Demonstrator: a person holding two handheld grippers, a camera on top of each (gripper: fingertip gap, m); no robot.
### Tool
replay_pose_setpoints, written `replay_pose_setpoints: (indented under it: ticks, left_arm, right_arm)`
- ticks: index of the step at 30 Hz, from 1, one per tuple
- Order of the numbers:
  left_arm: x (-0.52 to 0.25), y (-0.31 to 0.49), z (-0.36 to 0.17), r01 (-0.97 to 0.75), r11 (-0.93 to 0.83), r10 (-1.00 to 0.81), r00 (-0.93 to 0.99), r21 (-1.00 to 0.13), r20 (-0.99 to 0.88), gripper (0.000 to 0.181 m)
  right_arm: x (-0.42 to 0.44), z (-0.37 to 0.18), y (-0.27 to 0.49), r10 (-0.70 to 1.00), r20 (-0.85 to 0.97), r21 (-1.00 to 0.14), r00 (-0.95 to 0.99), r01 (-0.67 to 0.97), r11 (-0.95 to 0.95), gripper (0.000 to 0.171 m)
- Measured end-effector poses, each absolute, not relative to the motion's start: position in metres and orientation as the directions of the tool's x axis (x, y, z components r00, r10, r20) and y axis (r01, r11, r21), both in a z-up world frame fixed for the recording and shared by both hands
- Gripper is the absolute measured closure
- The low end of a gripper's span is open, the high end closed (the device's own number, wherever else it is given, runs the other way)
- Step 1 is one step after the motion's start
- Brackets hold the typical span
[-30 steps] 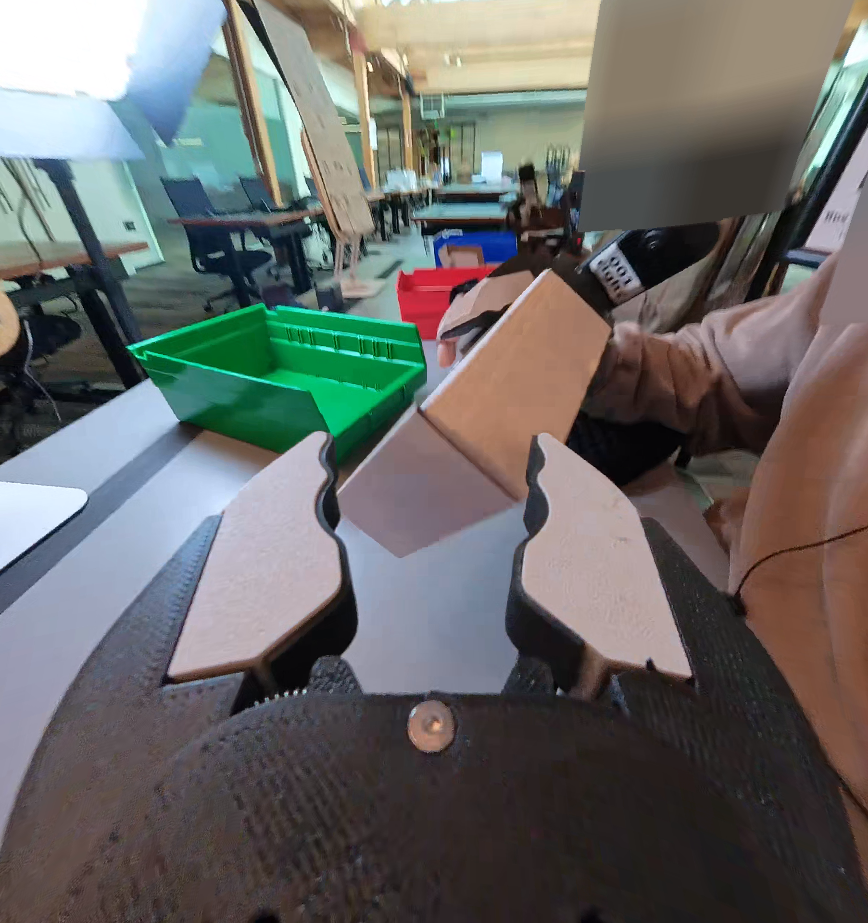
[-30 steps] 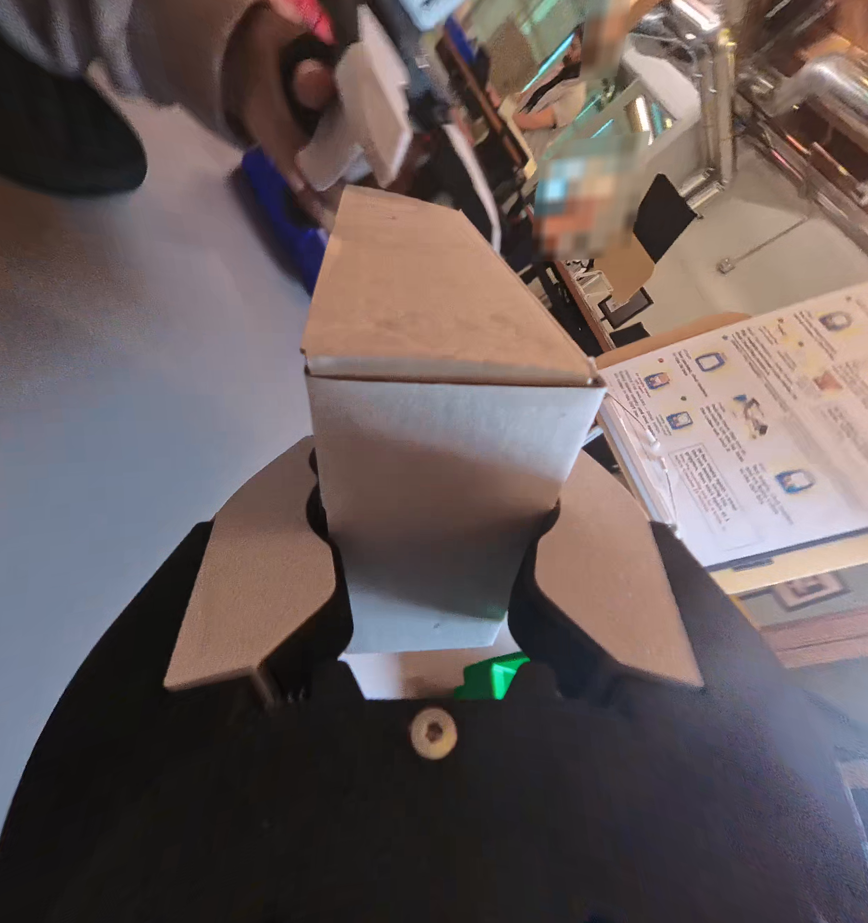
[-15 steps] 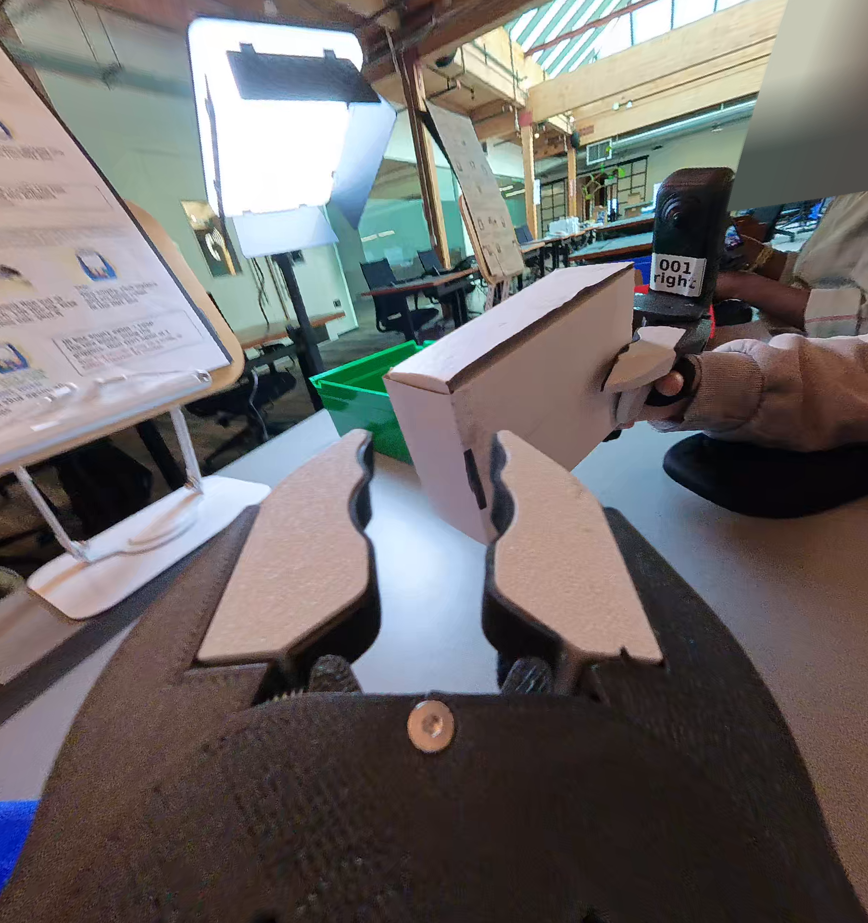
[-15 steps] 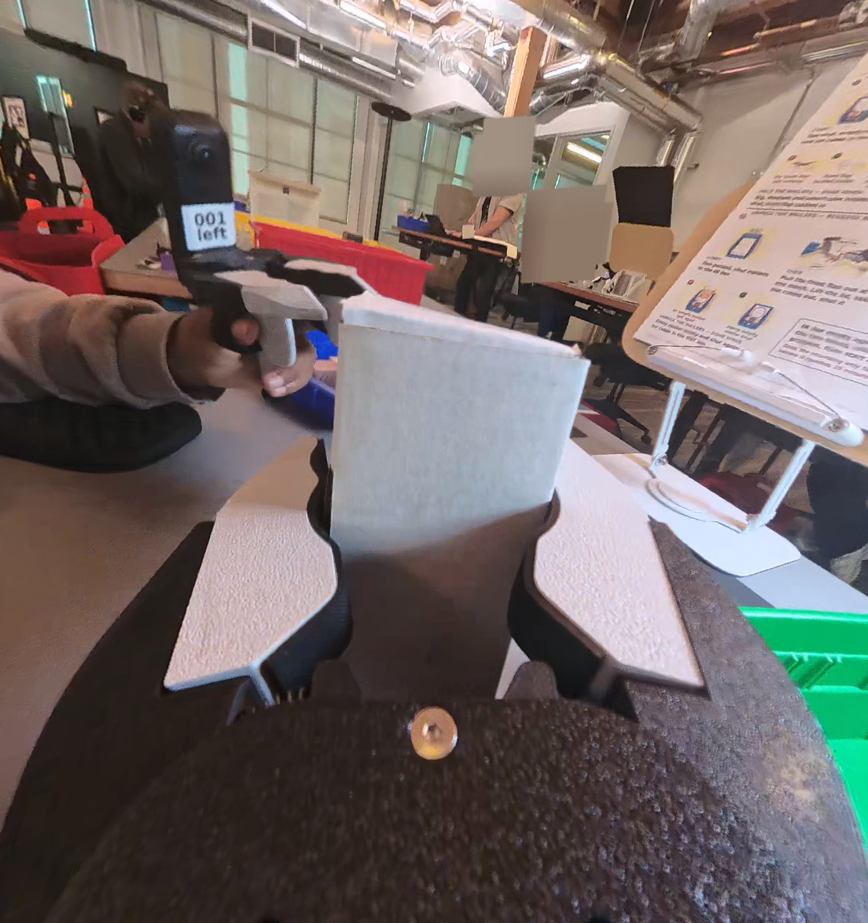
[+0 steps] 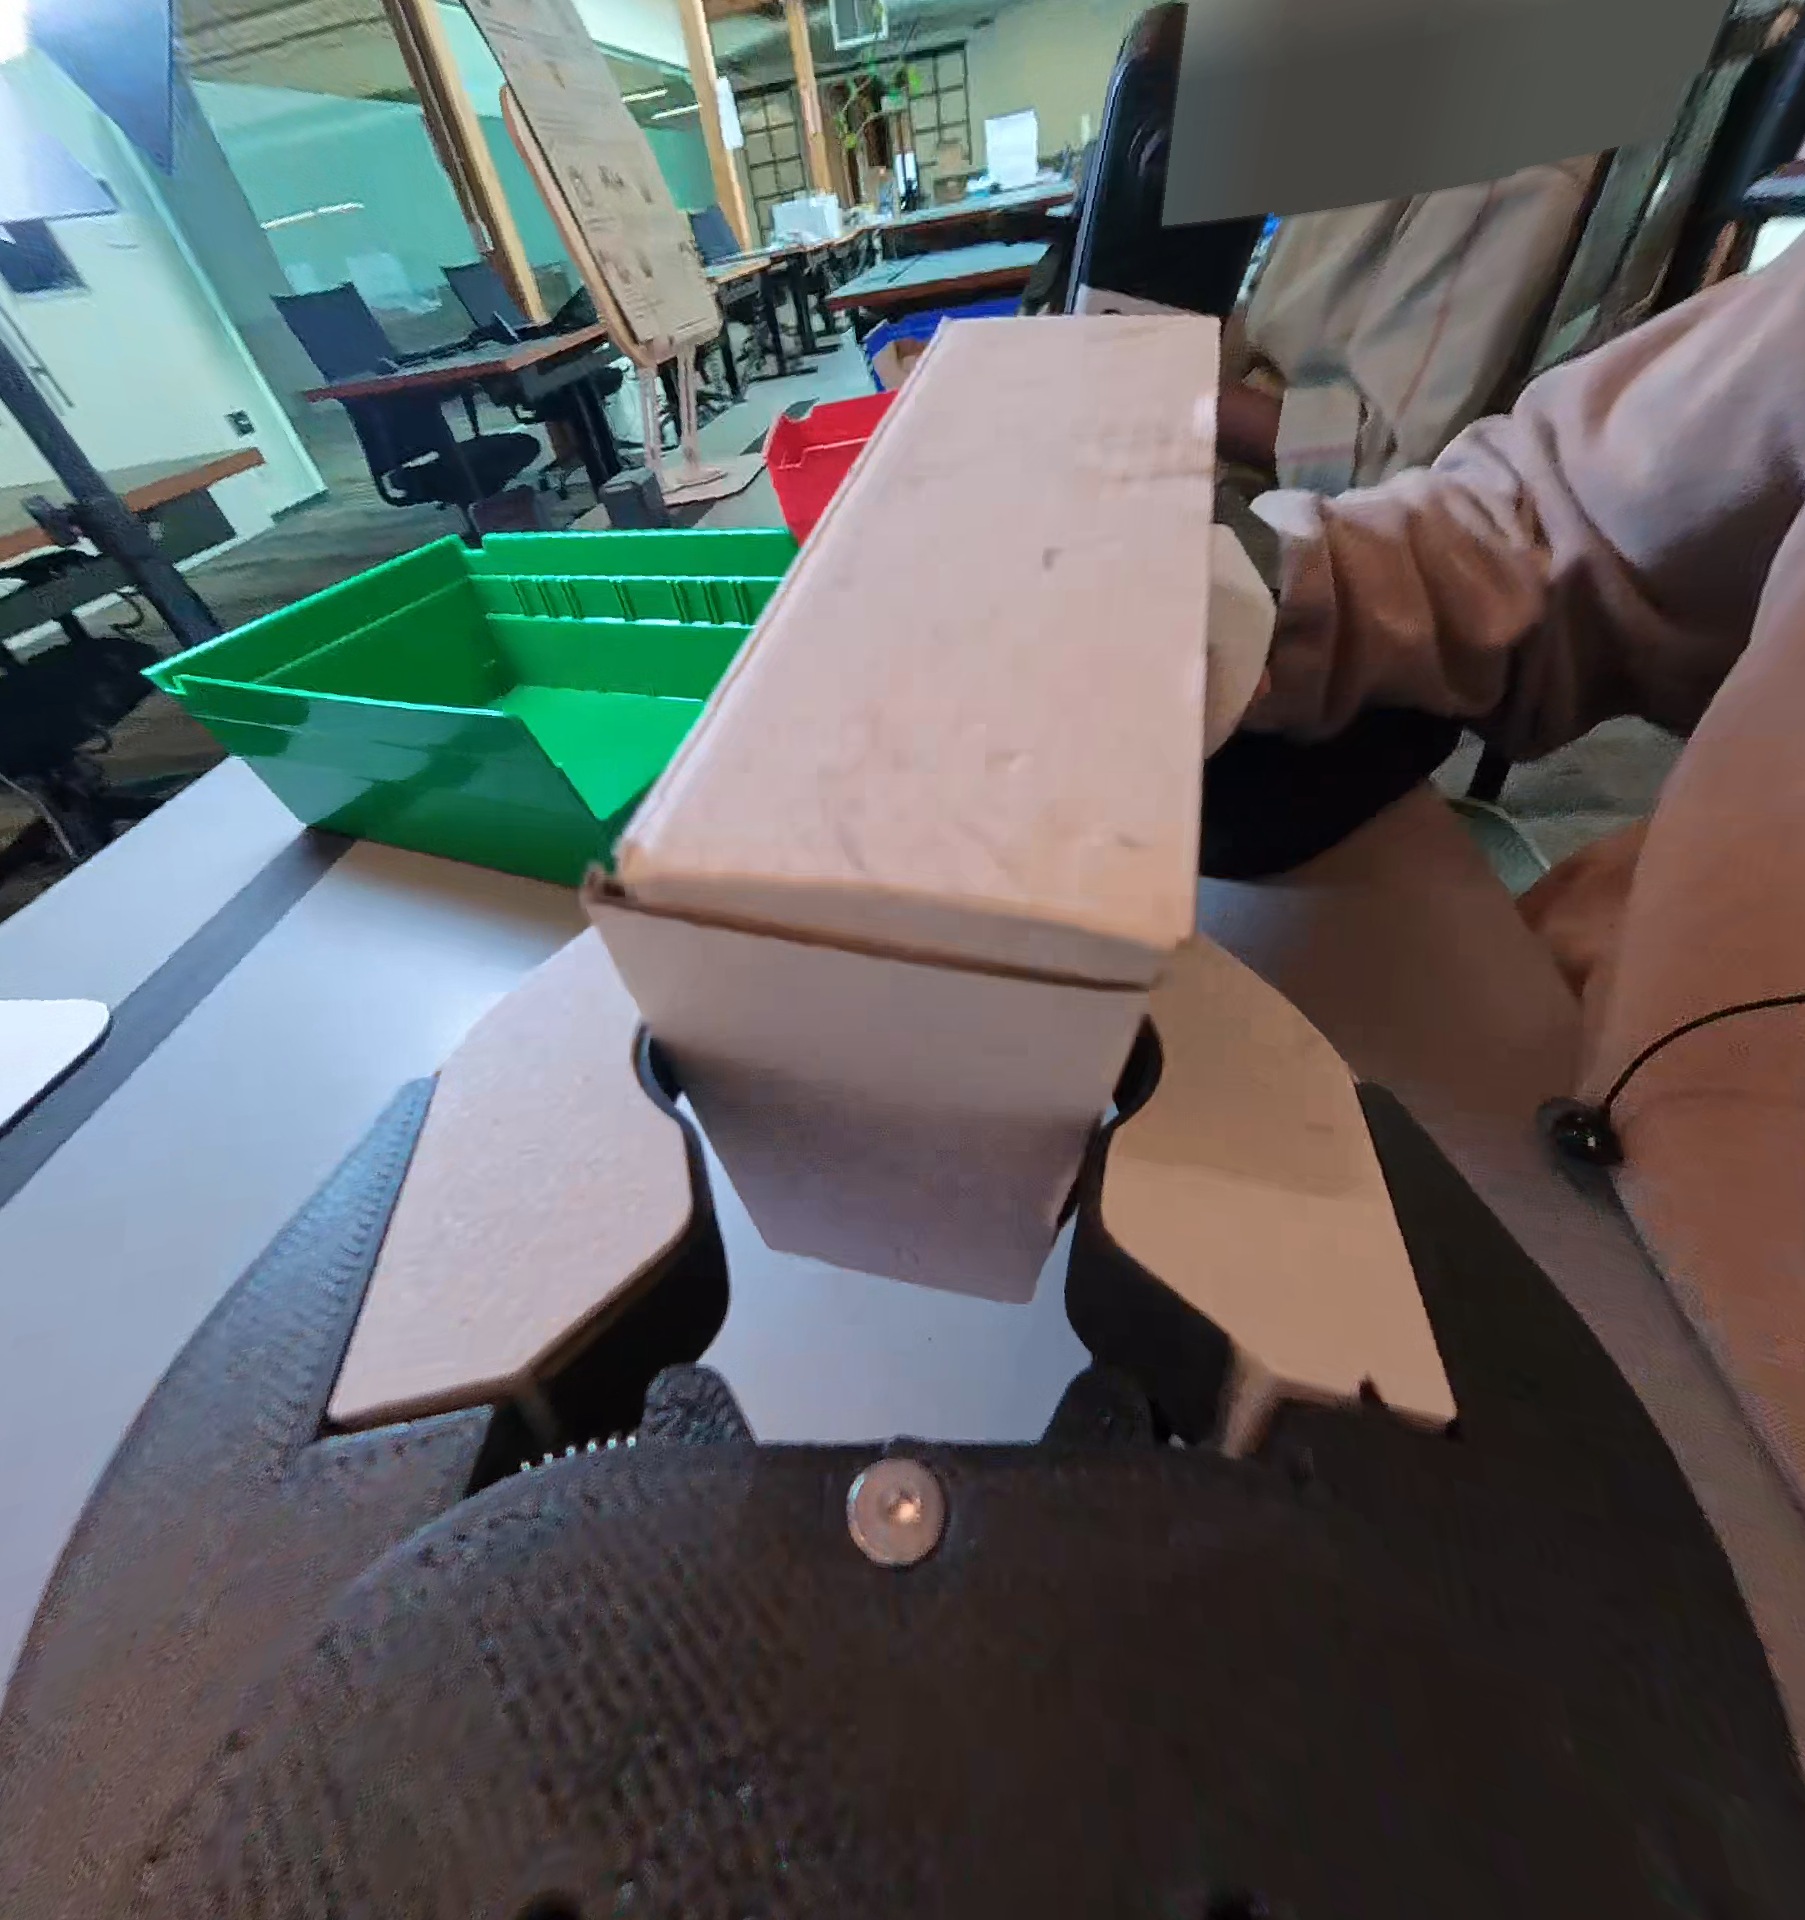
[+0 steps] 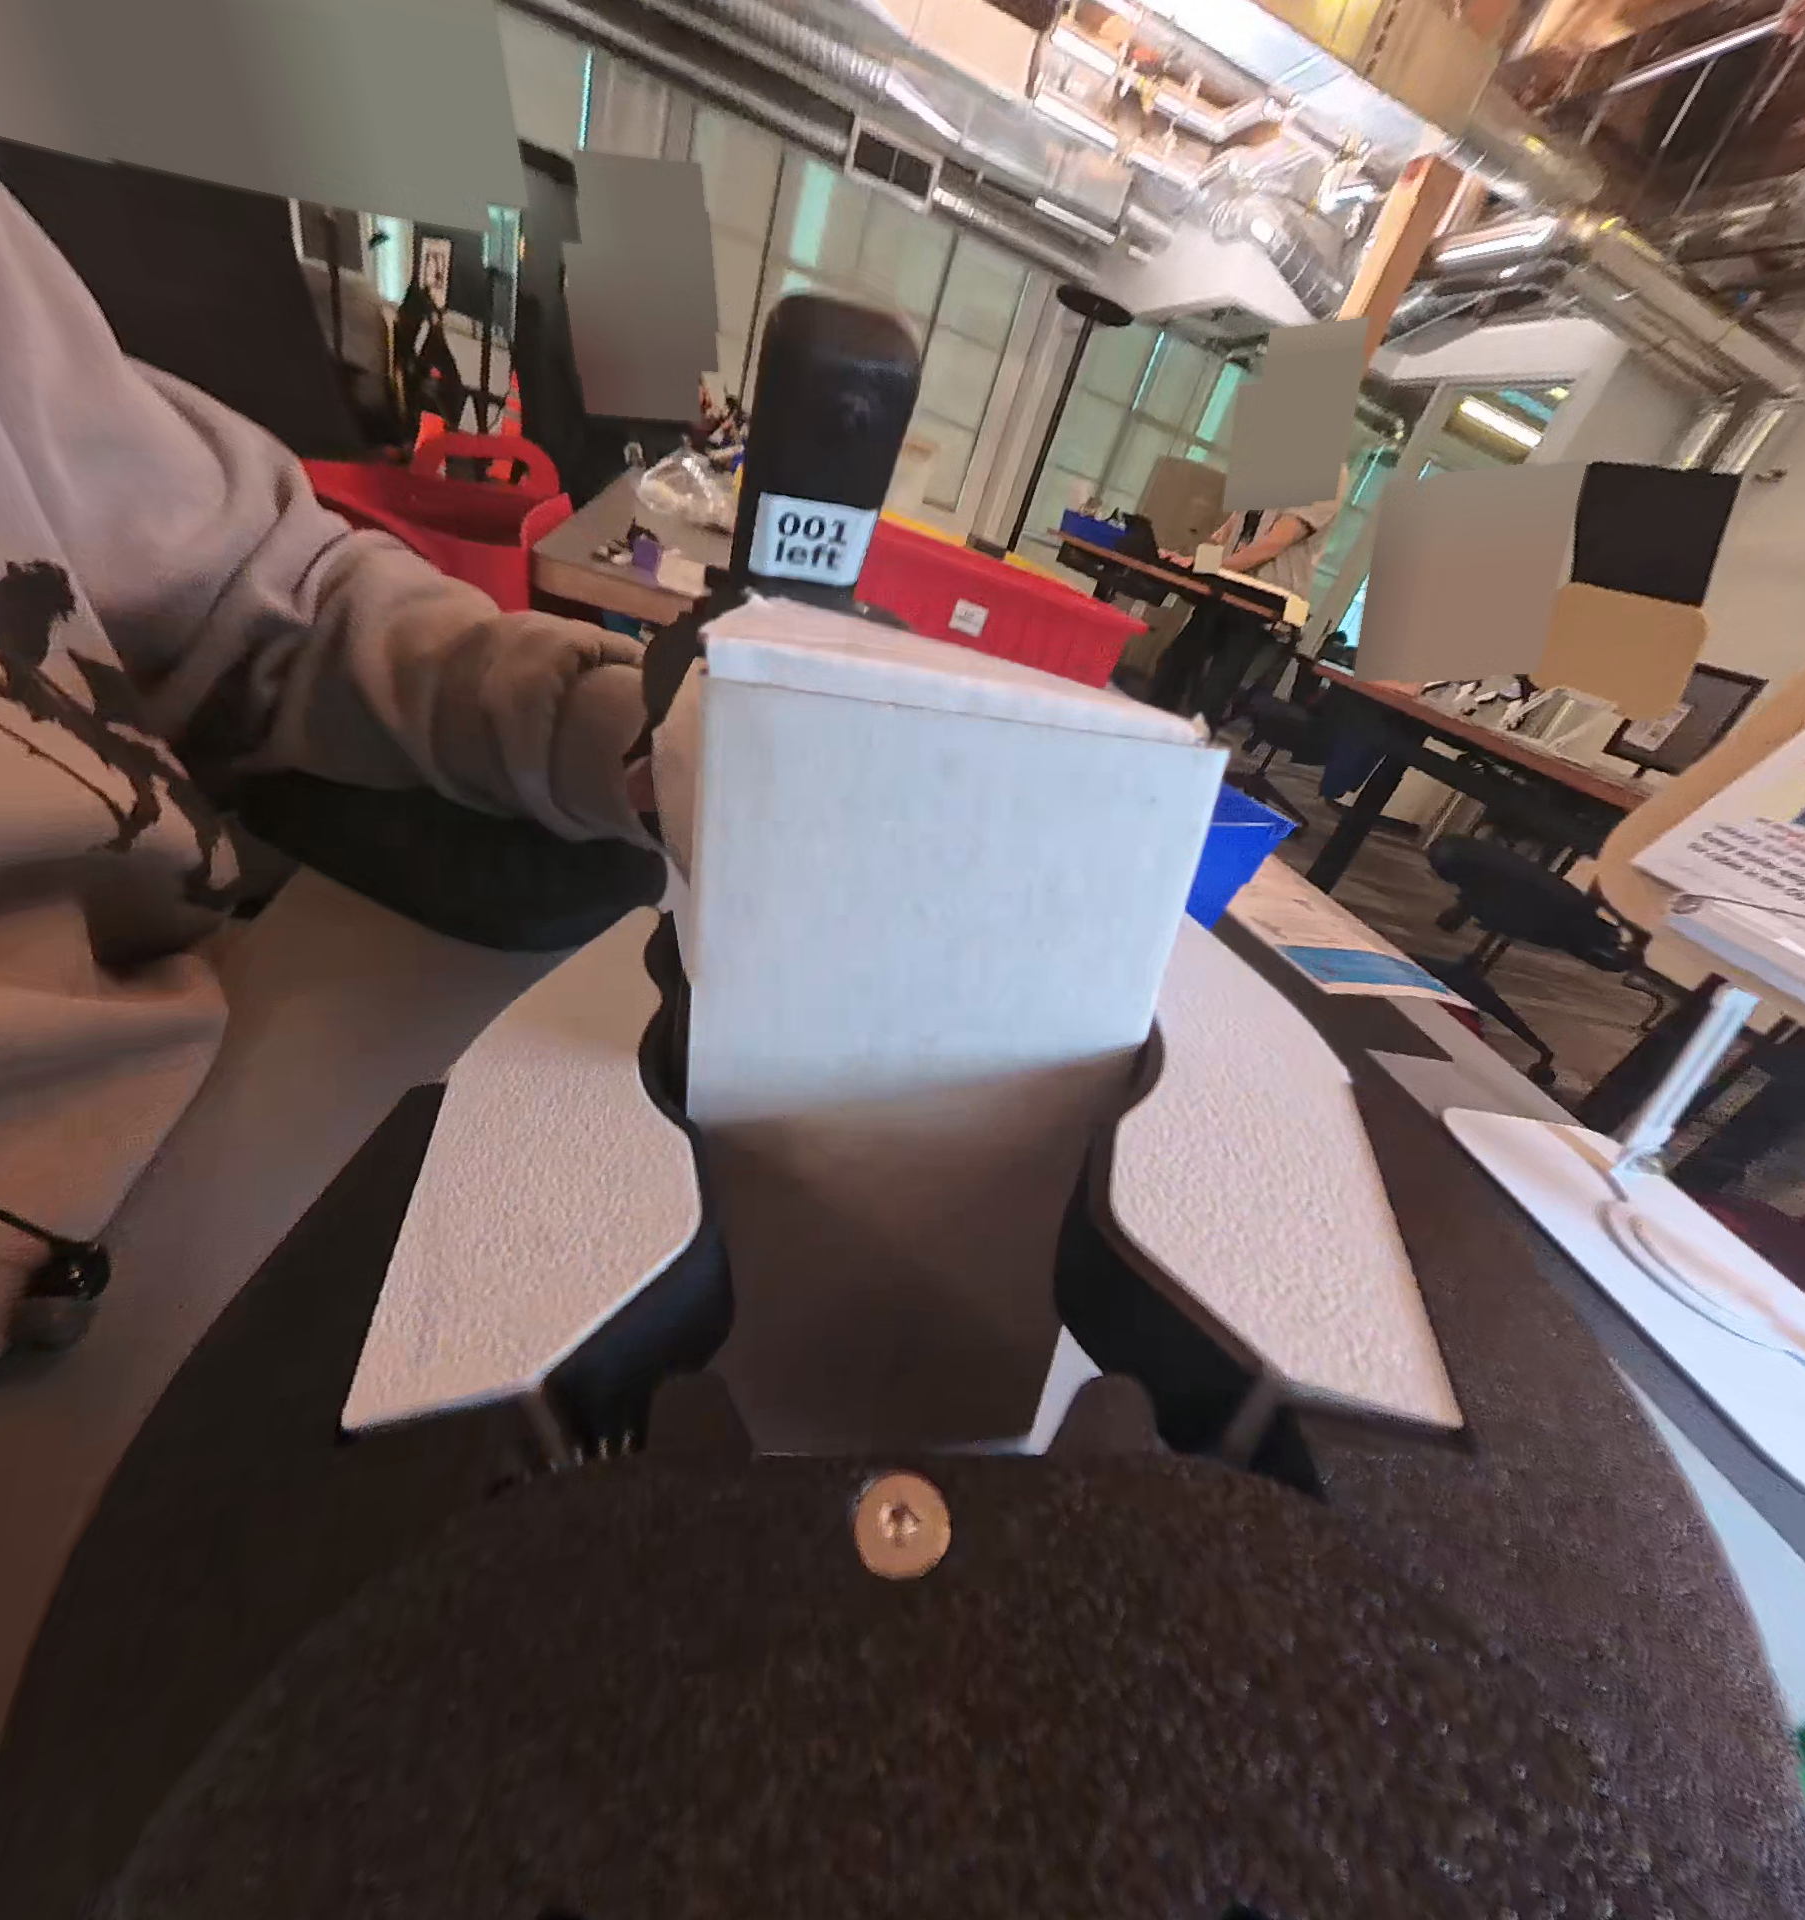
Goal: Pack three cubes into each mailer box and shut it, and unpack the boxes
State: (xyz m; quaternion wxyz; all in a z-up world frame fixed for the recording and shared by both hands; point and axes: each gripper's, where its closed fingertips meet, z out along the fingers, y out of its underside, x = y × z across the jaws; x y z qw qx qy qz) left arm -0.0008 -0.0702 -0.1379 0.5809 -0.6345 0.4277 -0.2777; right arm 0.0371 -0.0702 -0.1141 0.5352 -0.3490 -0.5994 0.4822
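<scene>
Mailer box [image 5: 939, 748] shut, clamped endwise between jaws of both grippers.

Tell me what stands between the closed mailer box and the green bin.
Nothing visible does. The mailer box is held off the table at both ends, by the left gripper and the right gripper. The open green bin sits just beyond it.

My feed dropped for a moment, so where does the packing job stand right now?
Done: the white mailer box looks shut, its lid edge flush along the near end. In hand: it is held off the table, the left claw clamped on one end and the right claw on the other. Left: cannot tell what is inside; the green bin looks empty, and no cubes or other boxes show.
</scene>
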Motion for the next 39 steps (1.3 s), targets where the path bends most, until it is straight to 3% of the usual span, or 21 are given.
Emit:
replay_pose_setpoints:
  ticks: [6,12,15,19,24,32,33,39]
  left_arm:
    - [-0.014,-0.061,-0.14,-0.32,0.079,-0.793,0.554,-0.944,-0.254,0.101]
    - [-0.047,-0.043,-0.135,-0.476,0.12,-0.642,0.632,-0.871,-0.434,0.101]
    - [-0.058,-0.035,-0.136,-0.568,0.108,-0.57,0.637,-0.816,-0.518,0.102]
    - [-0.064,-0.029,-0.145,-0.636,0.048,-0.52,0.643,-0.77,-0.563,0.101]
    - [-0.068,-0.026,-0.151,-0.652,-0.02,-0.502,0.662,-0.758,-0.556,0.101]
    - [-0.069,-0.025,-0.166,-0.578,-0.172,-0.556,0.725,-0.798,-0.406,0.102]
    - [-0.068,-0.025,-0.169,-0.573,-0.188,-0.559,0.73,-0.798,-0.393,0.102]
    - [-0.059,-0.028,-0.169,-0.6,-0.163,-0.562,0.709,-0.783,-0.426,0.102]
  right_arm:
    - [0.027,-0.143,-0.045,0.954,0.279,-0.953,-0.107,0.091,0.289,0.092]
    - [0.045,-0.116,-0.003,0.889,0.447,-0.889,0.102,0.165,0.428,0.094]
    - [0.046,-0.093,-0.011,0.789,0.601,-0.794,0.131,0.209,0.57,0.114]
    - [0.019,-0.095,-0.035,0.546,0.836,-0.529,0.049,0.337,0.779,0.125]
    - [-0.006,-0.117,-0.032,0.398,0.917,-0.373,0.034,0.426,0.824,0.135]
    - [-0.009,-0.118,-0.029,0.338,0.93,-0.367,0.146,0.437,0.821,0.134]
    - [-0.009,-0.115,-0.031,0.332,0.928,-0.372,0.168,0.422,0.827,0.141]
    - [-0.008,-0.127,-0.024,0.371,0.922,-0.374,0.106,0.487,0.79,0.137]
